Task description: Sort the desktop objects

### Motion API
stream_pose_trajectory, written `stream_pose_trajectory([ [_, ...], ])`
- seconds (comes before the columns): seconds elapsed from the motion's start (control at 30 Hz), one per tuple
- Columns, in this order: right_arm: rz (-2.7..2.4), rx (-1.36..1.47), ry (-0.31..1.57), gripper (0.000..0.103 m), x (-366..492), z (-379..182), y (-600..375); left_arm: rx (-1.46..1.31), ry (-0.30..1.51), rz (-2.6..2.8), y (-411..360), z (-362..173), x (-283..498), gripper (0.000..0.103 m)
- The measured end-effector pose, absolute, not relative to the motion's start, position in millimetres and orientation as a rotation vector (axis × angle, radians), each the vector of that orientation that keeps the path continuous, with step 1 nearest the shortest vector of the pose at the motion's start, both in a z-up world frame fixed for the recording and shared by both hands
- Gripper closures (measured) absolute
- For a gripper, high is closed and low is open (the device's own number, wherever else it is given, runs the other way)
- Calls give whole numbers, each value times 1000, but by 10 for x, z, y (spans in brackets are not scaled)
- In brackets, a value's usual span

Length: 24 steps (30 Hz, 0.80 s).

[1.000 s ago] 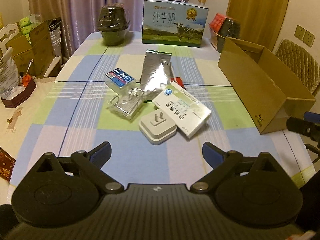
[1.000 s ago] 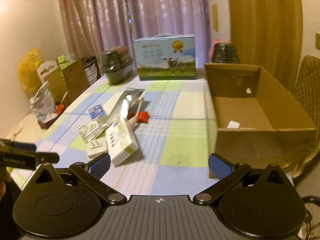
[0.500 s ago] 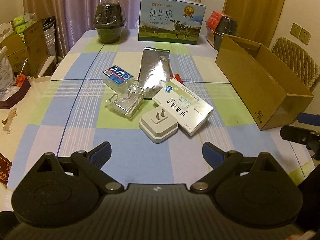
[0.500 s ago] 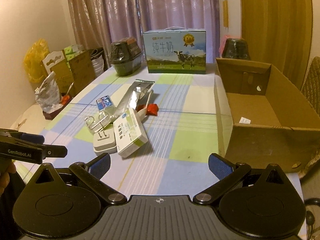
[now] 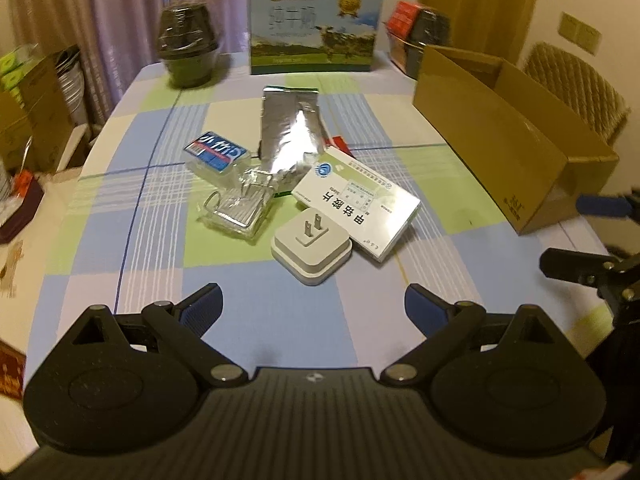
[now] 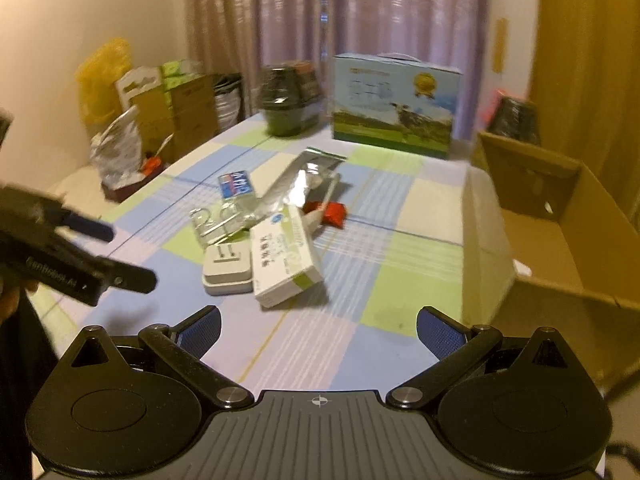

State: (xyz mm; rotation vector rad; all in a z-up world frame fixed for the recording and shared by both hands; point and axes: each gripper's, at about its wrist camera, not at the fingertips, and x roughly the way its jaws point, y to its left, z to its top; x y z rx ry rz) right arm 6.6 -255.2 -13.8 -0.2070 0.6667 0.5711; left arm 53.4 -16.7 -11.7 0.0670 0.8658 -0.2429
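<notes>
A pile lies mid-table: a white plug adapter [image 5: 311, 249], a white medicine box [image 5: 357, 203], a silver foil pouch [image 5: 291, 133], a clear plastic tray with clips [image 5: 236, 211], a blue-labelled clear box [image 5: 217, 154] and a red packet [image 6: 334, 213]. My left gripper [image 5: 313, 313] is open and empty, just short of the adapter. My right gripper [image 6: 319, 331] is open and empty, to the right of the pile; the medicine box [image 6: 285, 254] and adapter [image 6: 225, 269] lie ahead left of it. An open cardboard box [image 6: 556, 236] stands at the right.
A milk carton case [image 5: 314, 28] and a wrapped dark bowl stack [image 5: 187, 52] stand at the table's far edge. More wrapped goods [image 5: 420, 36] sit behind the cardboard box [image 5: 508, 144]. Boxes and bags [image 6: 160, 112] crowd the floor at left. A chair [image 5: 576, 84] stands at right.
Both grippers have moved forward toward the pile, which looks larger and nearer. The right gripper view has swung left. Both stay open; nothing was taken hold of.
</notes>
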Motion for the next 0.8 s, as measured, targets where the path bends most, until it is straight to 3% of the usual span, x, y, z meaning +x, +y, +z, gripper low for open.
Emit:
stream_pose_trajectory([
  [0.47, 669, -426, 637, 2, 333, -446, -2130, 309, 879, -463, -193, -279, 942, 9],
  [0.8, 750, -560, 643, 2, 626, -683, -1883, 467, 898, -589, -265, -555, 1212, 17],
])
